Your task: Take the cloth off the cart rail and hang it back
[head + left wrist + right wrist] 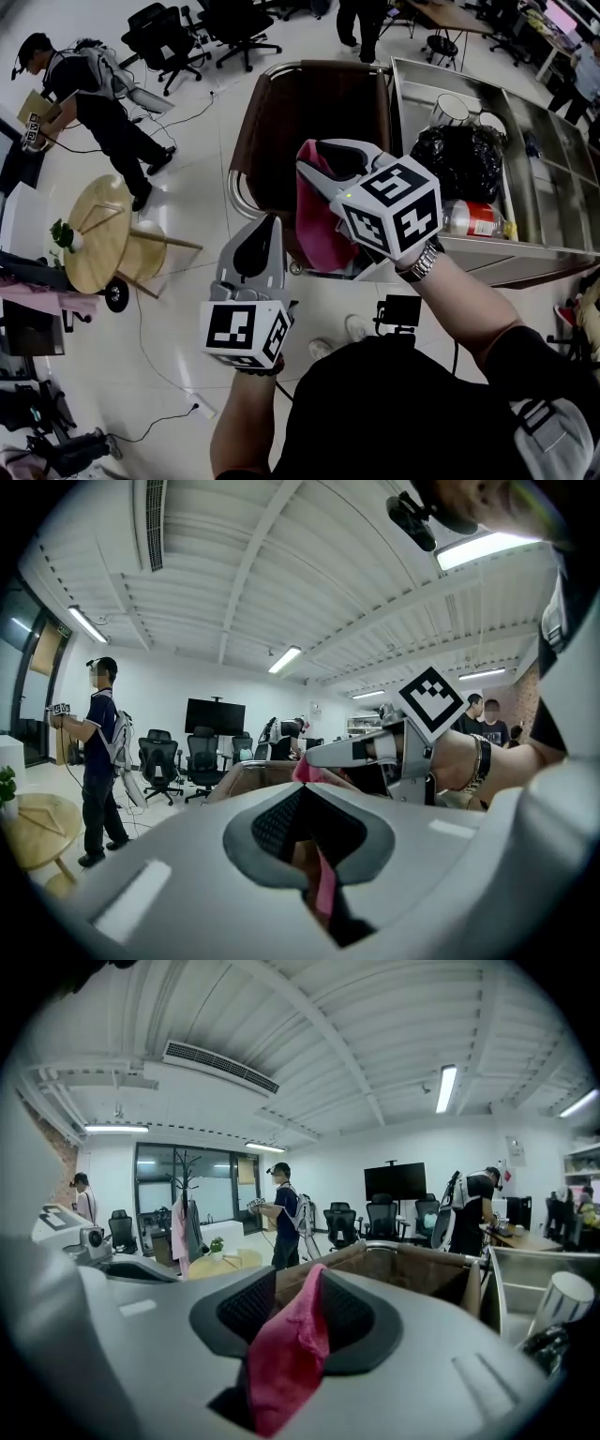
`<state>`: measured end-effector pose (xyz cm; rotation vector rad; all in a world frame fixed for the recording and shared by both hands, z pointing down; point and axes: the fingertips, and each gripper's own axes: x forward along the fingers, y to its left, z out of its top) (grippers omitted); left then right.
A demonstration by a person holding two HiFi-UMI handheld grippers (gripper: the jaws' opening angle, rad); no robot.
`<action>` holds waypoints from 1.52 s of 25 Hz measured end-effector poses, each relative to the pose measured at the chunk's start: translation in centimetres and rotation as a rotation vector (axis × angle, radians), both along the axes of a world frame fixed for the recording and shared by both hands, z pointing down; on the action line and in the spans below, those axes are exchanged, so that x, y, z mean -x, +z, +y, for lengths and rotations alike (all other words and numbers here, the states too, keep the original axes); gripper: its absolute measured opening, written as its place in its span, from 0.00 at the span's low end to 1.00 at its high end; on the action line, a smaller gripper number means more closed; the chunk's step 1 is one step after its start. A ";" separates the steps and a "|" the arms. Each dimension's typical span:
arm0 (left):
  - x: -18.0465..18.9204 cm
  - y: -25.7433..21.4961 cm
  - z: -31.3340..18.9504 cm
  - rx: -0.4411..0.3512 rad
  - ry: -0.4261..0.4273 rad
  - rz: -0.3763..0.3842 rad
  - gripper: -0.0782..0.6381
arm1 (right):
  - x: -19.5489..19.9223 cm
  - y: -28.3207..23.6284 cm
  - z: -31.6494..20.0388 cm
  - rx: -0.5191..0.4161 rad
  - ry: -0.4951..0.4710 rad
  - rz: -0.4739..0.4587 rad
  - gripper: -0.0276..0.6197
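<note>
A pink cloth (323,225) hangs in the air in front of the cart, off its rail (241,141). It lies loose in the gap of my right gripper (302,178), whose jaws stand apart. The right gripper view shows the cloth (291,1354) bulging up between the two dark pads of that gripper (314,1274). My left gripper (270,223) is lower and to the left, its jaws close together. In the left gripper view a thin strip of the cloth (325,888) sits pinched deep in the left gripper (305,789), and the right gripper (314,757) reaches in from the right.
The steel cart (525,253) carries a brown bag (309,103) on its rail frame, a black rubbish bag (464,155) and a bottle (473,218). A round wooden table (94,234) stands at left. A person (94,103) and office chairs (169,37) are farther off.
</note>
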<state>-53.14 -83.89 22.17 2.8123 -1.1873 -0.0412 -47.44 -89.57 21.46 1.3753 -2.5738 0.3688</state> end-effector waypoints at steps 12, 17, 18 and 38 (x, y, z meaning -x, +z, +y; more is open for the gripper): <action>0.5 -0.8 0.6 -0.011 0.057 0.036 0.11 | 0.4 -1.2 1.7 -0.016 0.039 0.034 0.31; 1.9 -2.1 2.1 -0.011 0.077 0.045 0.11 | 1.7 -3.2 3.9 -0.062 0.064 0.037 0.30; 2.1 -2.8 2.5 -0.018 0.086 0.047 0.11 | 1.9 -4.0 4.4 -0.075 0.072 0.036 0.30; 3.1 -1.0 20.5 -0.092 0.190 0.075 0.11 | 4.4 -3.3 28.8 -0.353 0.170 0.011 0.04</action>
